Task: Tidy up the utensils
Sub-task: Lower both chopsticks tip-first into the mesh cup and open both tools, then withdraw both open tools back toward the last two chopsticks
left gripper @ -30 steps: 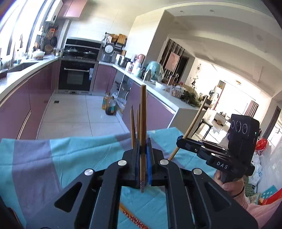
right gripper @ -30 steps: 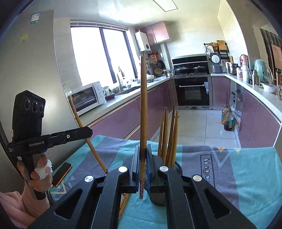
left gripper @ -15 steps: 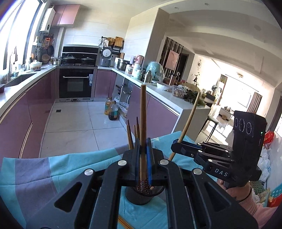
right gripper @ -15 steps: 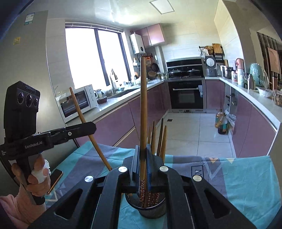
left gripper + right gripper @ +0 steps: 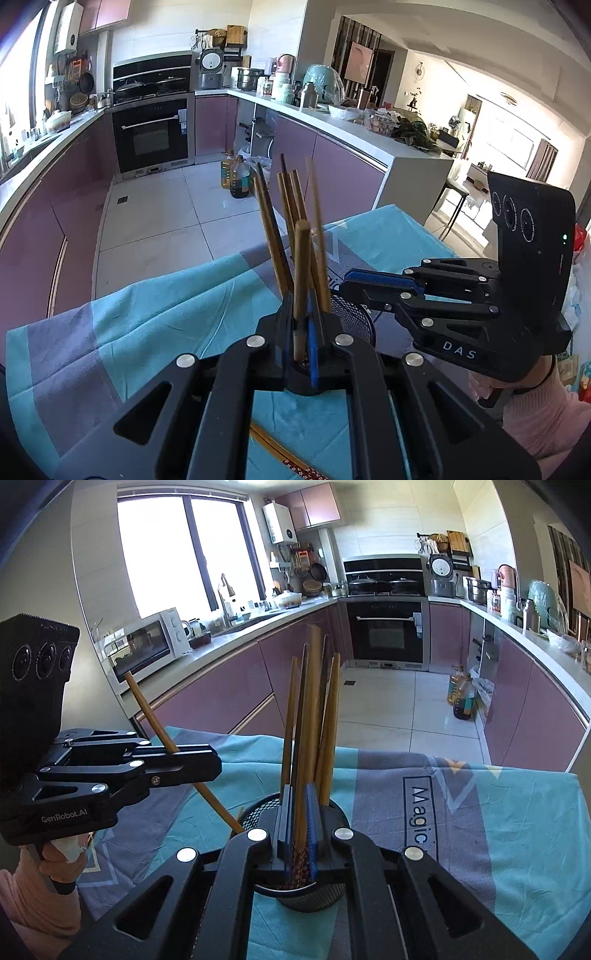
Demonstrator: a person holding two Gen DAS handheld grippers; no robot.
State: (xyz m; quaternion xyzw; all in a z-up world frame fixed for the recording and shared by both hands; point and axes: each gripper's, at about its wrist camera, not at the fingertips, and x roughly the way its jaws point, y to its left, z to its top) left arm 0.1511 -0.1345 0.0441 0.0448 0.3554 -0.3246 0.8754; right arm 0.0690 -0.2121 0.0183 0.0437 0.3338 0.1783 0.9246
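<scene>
Left gripper (image 5: 303,325) fingers pinch one chopstick (image 5: 301,280), tilted, its lower end at the rim of the mesh cup (image 5: 351,317). Right gripper (image 5: 299,823) fingers stand slightly spread around a chopstick (image 5: 308,746) standing in the cup among several others. The cup sits on the cloth-covered desk (image 5: 517,812).

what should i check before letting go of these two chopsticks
1. Right chopstick lower end inside mesh holder: ok.
2. Right gripper clamped or released: cannot tell.
3. Left gripper firm on left chopstick: ok.
4. Left chopstick tip inside holder: cannot tell, hidden near the rim.
5. Holder upright on cloth: ok.
6. Stray chopstick lies on the cloth, outside holder: not ok.
</scene>
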